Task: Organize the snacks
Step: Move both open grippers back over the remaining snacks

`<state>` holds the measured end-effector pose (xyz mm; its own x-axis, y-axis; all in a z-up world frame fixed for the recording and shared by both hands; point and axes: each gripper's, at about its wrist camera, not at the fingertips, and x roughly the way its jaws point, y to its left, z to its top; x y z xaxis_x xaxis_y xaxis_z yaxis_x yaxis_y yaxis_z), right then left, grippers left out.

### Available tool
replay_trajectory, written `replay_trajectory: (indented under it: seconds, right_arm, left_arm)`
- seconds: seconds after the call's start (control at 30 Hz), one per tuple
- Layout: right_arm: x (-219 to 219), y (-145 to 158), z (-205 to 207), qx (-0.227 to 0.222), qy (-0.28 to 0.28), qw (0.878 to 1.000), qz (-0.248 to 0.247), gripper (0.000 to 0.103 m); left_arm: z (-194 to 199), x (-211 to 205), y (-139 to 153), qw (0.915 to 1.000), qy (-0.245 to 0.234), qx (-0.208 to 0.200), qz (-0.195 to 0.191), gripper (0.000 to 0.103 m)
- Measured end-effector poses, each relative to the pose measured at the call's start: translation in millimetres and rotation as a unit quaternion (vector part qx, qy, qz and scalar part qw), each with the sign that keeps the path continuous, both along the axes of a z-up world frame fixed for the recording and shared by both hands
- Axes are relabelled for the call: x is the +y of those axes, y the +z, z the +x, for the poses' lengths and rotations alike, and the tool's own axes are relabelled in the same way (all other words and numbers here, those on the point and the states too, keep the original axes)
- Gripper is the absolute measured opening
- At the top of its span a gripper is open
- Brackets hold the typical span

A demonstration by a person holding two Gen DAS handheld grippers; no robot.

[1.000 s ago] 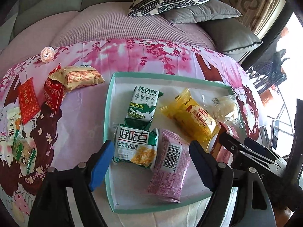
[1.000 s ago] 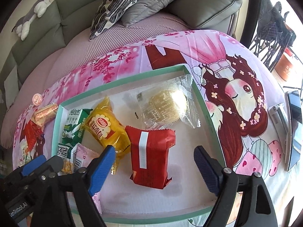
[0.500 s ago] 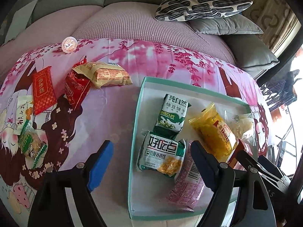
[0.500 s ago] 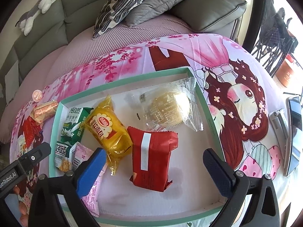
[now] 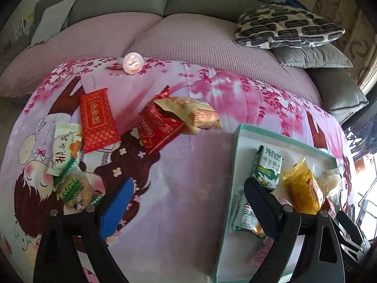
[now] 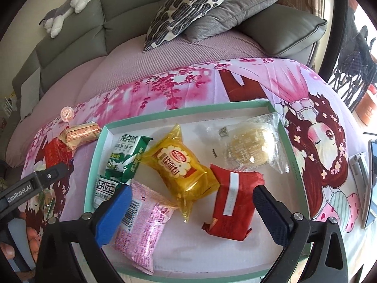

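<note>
left gripper (image 5: 188, 202) opening over bare pink printed cloth (image 5: 188, 188), nothing between; right gripper (image 6: 190, 210) spread wide, empty above yellow plastic cake packet (image 6: 181, 167) in the mint-rimmed cardboard tray (image 6: 94, 155); green "biscuit" pack (image 6: 127, 158) at the tray's left.

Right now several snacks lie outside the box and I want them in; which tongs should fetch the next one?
Left: the left tongs, opening and empty, face the loose red packet; the right tongs hover over the box.

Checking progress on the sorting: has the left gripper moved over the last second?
Yes. The left gripper, jaws opening and empty, has swung left off the mint-green cardboard tray and now hangs over the pink printed cloth.
</note>
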<state>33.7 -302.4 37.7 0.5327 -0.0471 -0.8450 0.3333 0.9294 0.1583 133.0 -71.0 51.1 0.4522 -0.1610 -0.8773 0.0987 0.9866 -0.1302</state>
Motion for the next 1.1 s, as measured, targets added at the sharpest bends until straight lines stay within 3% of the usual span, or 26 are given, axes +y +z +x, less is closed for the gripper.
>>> replay_trajectory:
  seconds: [0.2,0.5,0.77,1.1]
  right_arm:
    - [29.8,-1.7,8.0,-0.005,0.041,0.999,0.005,0.103]
    - [63.6,-14.5,19.4,0.013,0.082,0.996,0.009,0.103]
    - [80.6,-15.7,25.3,0.017,0.097,0.995,-0.004,0.103]
    - [110.0,-13.1,39.7,0.007,0.126,0.992,-0.004,0.103]
  left_arm:
    - [7.7,47.3,4.6,0.9982,0.053,-0.014,0.022,0.095]
    - [11.9,102.0,1.6,0.9933,0.096,-0.008,0.063,0.095]
    - [14.6,136.7,-8.7,0.9911,0.127,0.015,0.038,0.095]
    - [23.4,147.1,-47.3,0.9883,0.134,0.071,0.022,0.095]
